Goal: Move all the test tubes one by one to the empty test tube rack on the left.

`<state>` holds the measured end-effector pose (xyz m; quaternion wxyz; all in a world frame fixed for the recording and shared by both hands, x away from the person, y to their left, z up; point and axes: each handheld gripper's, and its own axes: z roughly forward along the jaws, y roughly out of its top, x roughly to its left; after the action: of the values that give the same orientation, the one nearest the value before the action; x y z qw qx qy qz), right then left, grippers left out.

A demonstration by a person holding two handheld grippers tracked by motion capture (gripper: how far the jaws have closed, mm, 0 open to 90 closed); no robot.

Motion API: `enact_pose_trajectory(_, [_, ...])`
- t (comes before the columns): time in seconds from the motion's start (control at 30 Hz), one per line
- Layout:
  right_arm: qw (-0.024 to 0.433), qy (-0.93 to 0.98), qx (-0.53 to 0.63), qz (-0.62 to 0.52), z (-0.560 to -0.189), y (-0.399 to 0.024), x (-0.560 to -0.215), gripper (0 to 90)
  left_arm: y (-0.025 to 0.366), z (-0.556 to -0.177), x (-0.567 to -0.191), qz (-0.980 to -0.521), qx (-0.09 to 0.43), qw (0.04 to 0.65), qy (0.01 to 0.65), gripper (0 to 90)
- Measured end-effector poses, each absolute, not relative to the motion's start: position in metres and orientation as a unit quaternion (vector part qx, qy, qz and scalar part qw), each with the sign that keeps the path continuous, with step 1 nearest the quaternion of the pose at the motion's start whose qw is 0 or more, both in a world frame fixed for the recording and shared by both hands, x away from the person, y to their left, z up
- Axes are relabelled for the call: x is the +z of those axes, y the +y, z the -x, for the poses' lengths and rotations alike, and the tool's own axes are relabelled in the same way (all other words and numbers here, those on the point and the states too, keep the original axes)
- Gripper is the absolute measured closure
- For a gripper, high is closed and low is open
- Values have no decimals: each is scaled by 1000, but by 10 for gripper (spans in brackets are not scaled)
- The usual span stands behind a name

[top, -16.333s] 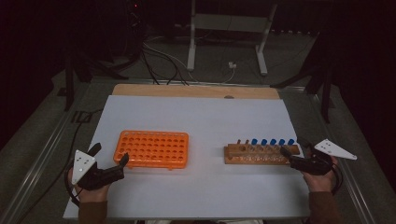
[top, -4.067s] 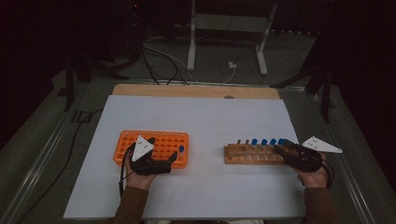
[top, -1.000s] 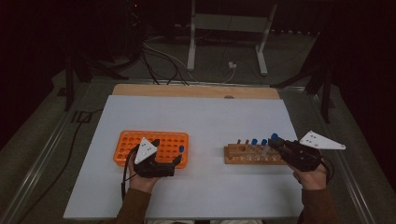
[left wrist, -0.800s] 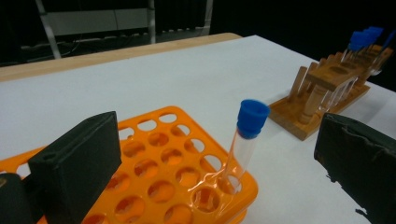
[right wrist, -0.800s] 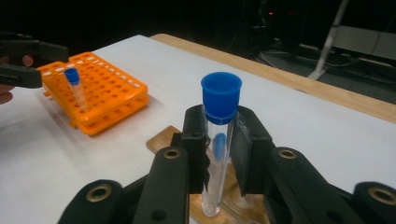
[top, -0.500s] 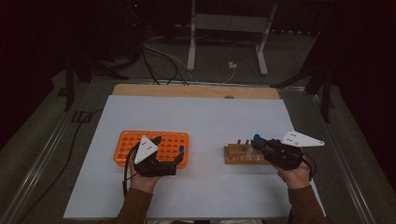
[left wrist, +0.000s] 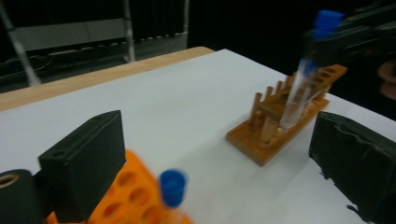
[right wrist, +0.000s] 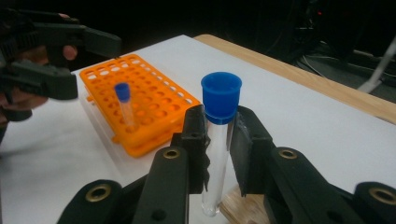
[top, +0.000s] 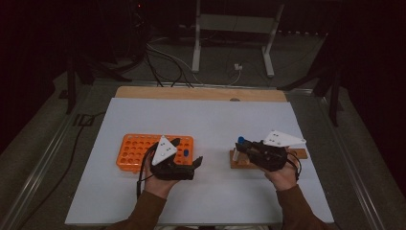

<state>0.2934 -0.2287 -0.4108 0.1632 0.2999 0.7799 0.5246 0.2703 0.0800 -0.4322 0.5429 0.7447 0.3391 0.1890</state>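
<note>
My right gripper (top: 242, 145) is shut on a clear tube with a blue cap (right wrist: 219, 100) and holds it upright over the left end of the wooden rack (top: 238, 163). The same held tube (left wrist: 303, 79) hangs above the wooden rack (left wrist: 280, 123) in the left gripper view. My left gripper (top: 186, 152) is open at the right end of the orange rack (top: 139, 151). Its jaws have just been closing a little. A second blue-capped tube (left wrist: 173, 186) stands in the orange rack (right wrist: 144, 100) low between them, untouched.
The racks sit on a white sheet (top: 206, 120) over a wooden tabletop whose far edge (top: 201, 93) shows. Behind the table are cables and a metal stand (top: 232, 28) on a dark floor. Bare sheet lies between the two racks.
The right gripper has carried its tube leftward along the wooden rack toward the orange rack. The left gripper has drawn slightly up and to the right, away from the tube in the orange rack.
</note>
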Motion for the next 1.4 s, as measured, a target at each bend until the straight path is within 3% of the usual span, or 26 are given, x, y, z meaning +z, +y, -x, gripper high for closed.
enact_pose_trajectory(0.1, [157, 780, 529, -295, -295, -220, -411, 766, 69, -272, -430, -749, 183, 545, 329, 86])
enact_pose_trajectory(0.33, [145, 783, 534, -283, -296, -203, -409, 766, 50, -275, -433, -761, 164, 545, 312, 258])
enact_pose_trajectory(0.57, [136, 787, 534, -277, -297, -194, -411, 766, 38, -279, -439, -774, 147, 542, 293, 555])
enact_pose_trajectory(0.77, [129, 789, 536, -272, -296, -189, -413, 766, 33, -279, -442, -778, 147, 540, 285, 697])
enact_pose_trajectory(1.4, [113, 793, 539, -262, -294, -184, -415, 762, 27, -281, -448, -783, 145, 539, 274, 778])
